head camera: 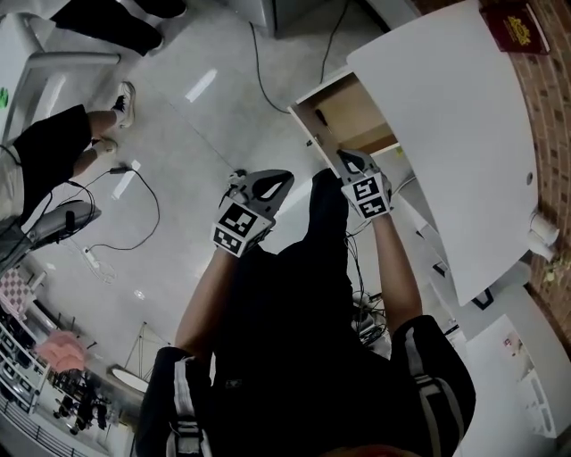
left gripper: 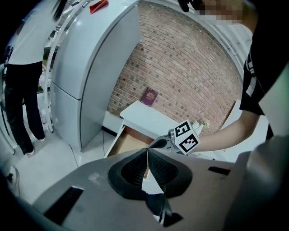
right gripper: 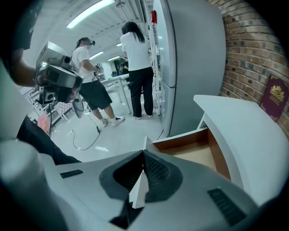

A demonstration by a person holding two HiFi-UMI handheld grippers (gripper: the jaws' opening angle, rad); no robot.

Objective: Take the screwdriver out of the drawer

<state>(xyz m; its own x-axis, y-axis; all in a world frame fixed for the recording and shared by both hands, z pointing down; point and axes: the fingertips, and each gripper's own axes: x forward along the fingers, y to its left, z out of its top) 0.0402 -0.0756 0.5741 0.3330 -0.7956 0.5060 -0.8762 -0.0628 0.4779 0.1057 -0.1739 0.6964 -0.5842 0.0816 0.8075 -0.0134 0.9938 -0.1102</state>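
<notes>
The open wooden drawer [head camera: 350, 114] juts out from under the white desk top [head camera: 446, 134]. Only its bare wooden bottom shows, and no screwdriver is visible in any view. My right gripper [head camera: 344, 158] is shut, its tips at the drawer's near front corner. In the right gripper view the shut jaws [right gripper: 143, 154] point at the drawer's white front edge [right gripper: 147, 143], with the drawer [right gripper: 198, 151] just beyond. My left gripper [head camera: 282, 177] is shut and empty, held left of the drawer over the floor. The left gripper view looks past its shut jaws [left gripper: 147, 151] at the right gripper [left gripper: 163, 143] and the drawer [left gripper: 128, 140].
A dark red booklet [head camera: 515, 27] lies on the desk top by the brick wall [left gripper: 189, 67]. A tall grey cabinet [right gripper: 189, 58] stands beside the desk. Cables [head camera: 143, 214] trail over the floor. A seated person [head camera: 53, 143] and standing people [right gripper: 137, 67] are farther off.
</notes>
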